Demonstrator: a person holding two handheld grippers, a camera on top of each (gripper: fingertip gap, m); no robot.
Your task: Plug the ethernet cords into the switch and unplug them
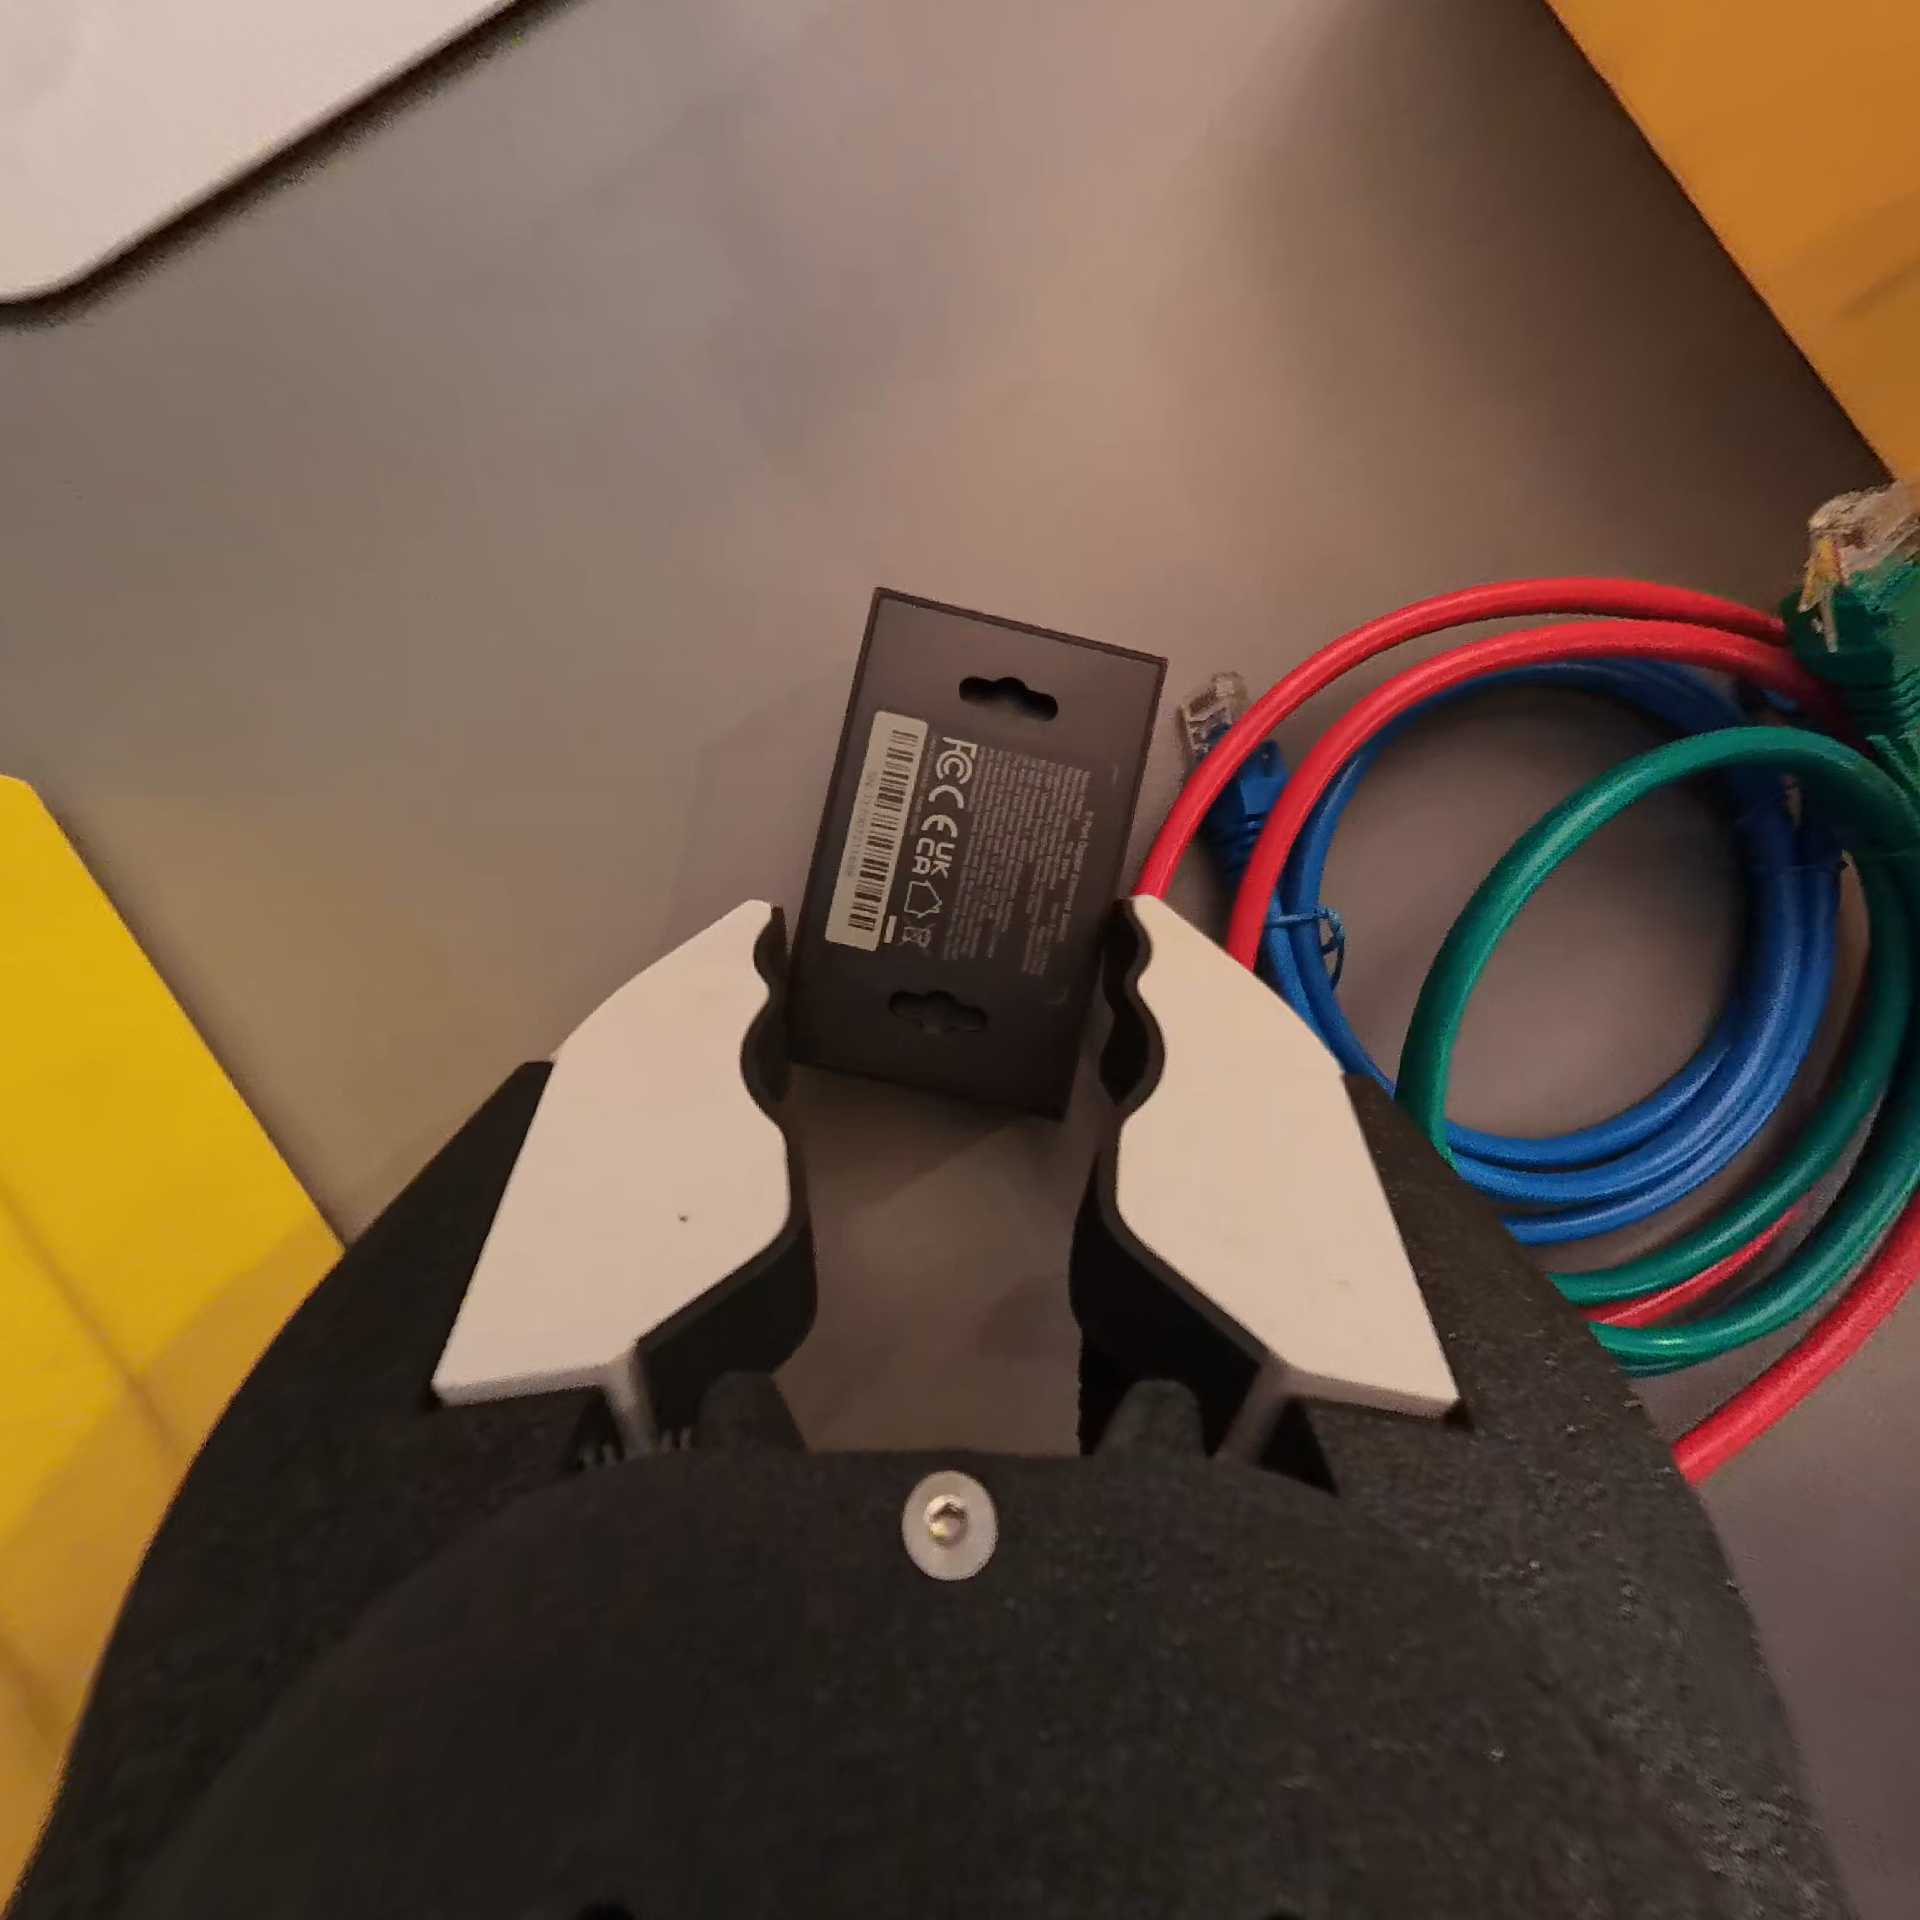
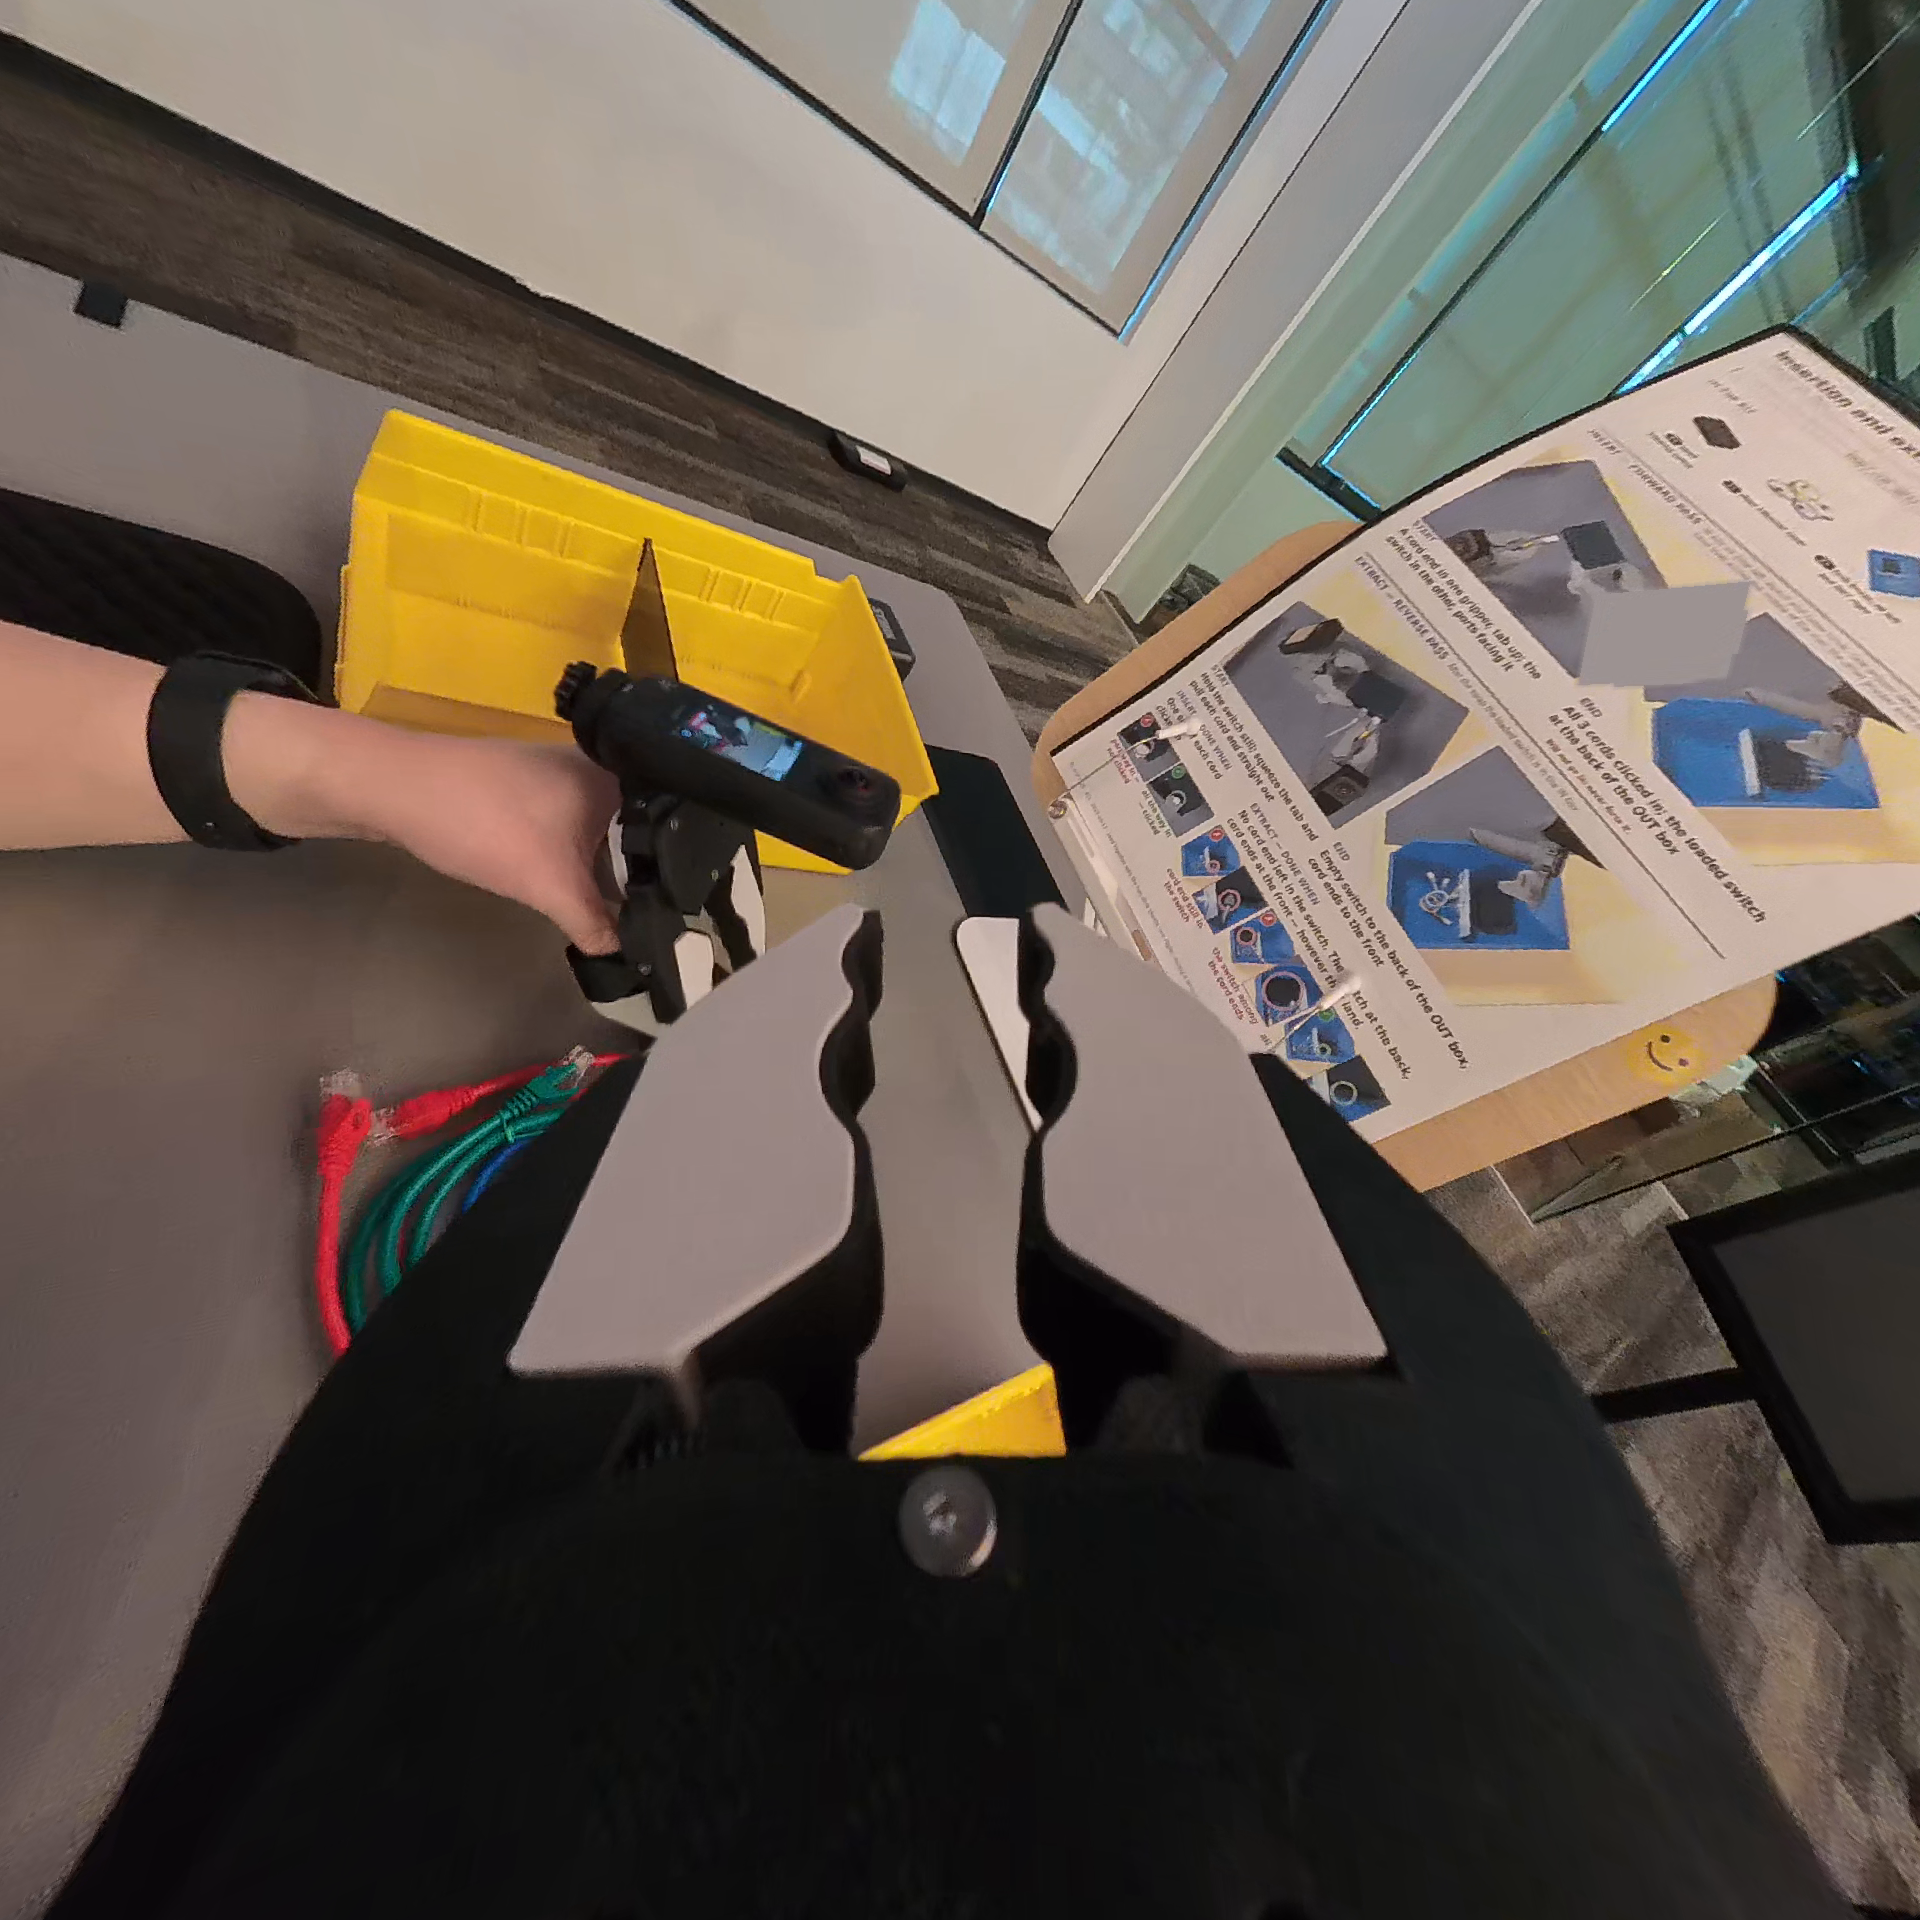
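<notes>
A grey worktop (image 1: 623, 520) carries yellow bins (image 2: 623, 623) at its edges. Near its middle lies the black switch (image 1: 977, 852), underside up, with the coiled red, blue and green ethernet cords (image 1: 1621, 935) just beside it, all unplugged. The left gripper (image 1: 945, 935) straddles the switch, jaws wide, seemingly about to grasp it; closing comes next. The right gripper (image 2: 951, 977) hovers empty, jaws narrowly apart.

Black switch (image 1: 977, 862) label-up, coiled cords (image 1: 1621, 935) beside
</notes>
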